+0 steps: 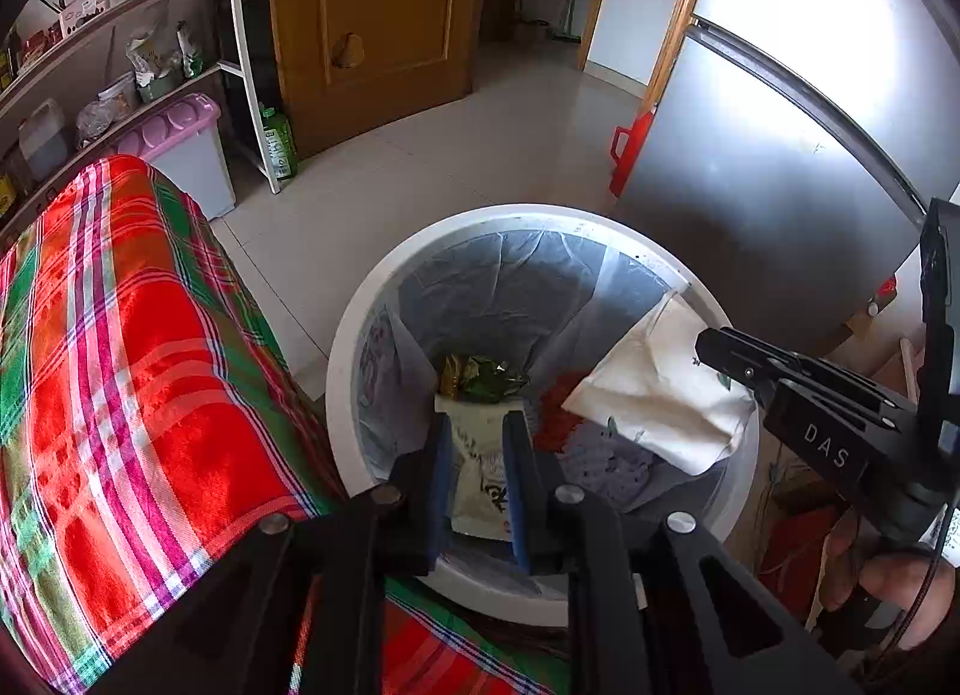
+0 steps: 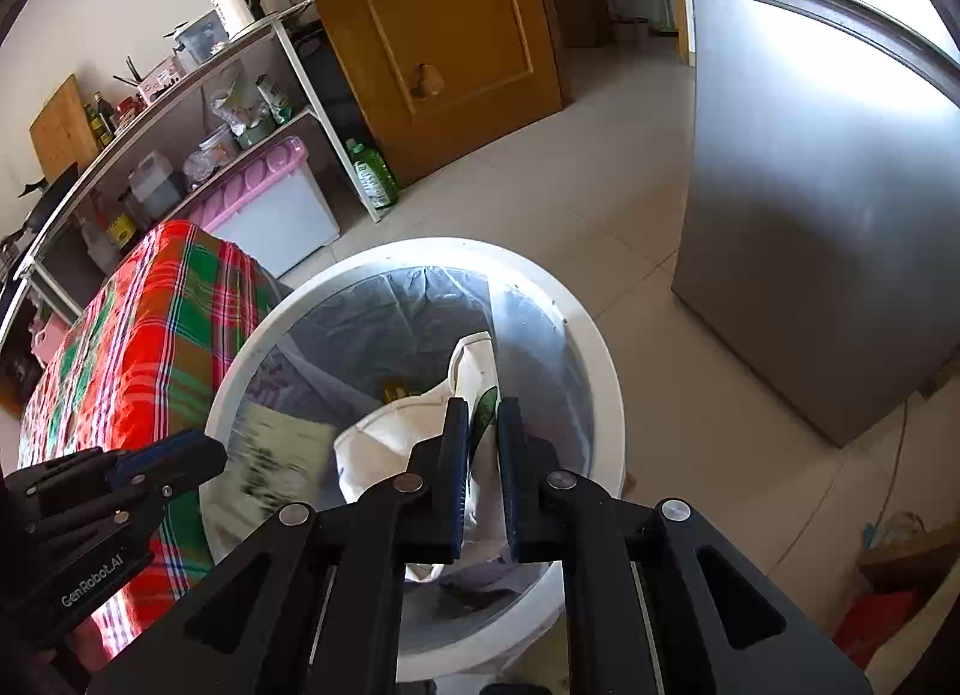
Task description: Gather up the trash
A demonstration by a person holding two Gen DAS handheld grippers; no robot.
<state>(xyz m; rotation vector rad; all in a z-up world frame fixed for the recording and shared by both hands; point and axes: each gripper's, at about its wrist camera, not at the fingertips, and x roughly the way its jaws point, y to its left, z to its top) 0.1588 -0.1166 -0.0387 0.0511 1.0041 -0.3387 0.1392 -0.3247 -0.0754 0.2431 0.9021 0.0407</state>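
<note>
Both grippers hang over the mouth of the white trash bin (image 1: 360, 347), which stands on the tiled floor (image 1: 456, 155) beside the plaid-covered bed (image 1: 120, 347), and the step in hand looks like dropping two pieces of trash into it. The left gripper (image 1: 477, 473) has a pale printed packet (image 1: 480, 479) between its fingers (image 1: 441, 467); these stand a little apart, and the packet seems loose in the gap rather than pinched, though the pictures do not show for certain whether the pads touch it. The right gripper (image 2: 483, 455) has its fingers (image 2: 456, 455) drawn close on a fold of a white bag (image 2: 390, 449) with a green print, and the bag hangs inside the bin's right side. Lower in the liner (image 1: 510, 287) lie a green-gold wrapper (image 1: 480, 380) and some red scraps (image 1: 558, 407). To do the drop well, each gripper is best kept well inside the rim, so that nothing catches on the edge or slides down between bin and bed. The fingers should part fully, and each piece should be seen to fall clear before that gripper is lifted. The bag is soft and may cling to a pad, so a straight upward lift suits it better than a sideways pull, which could drag it over the rim.
</note>
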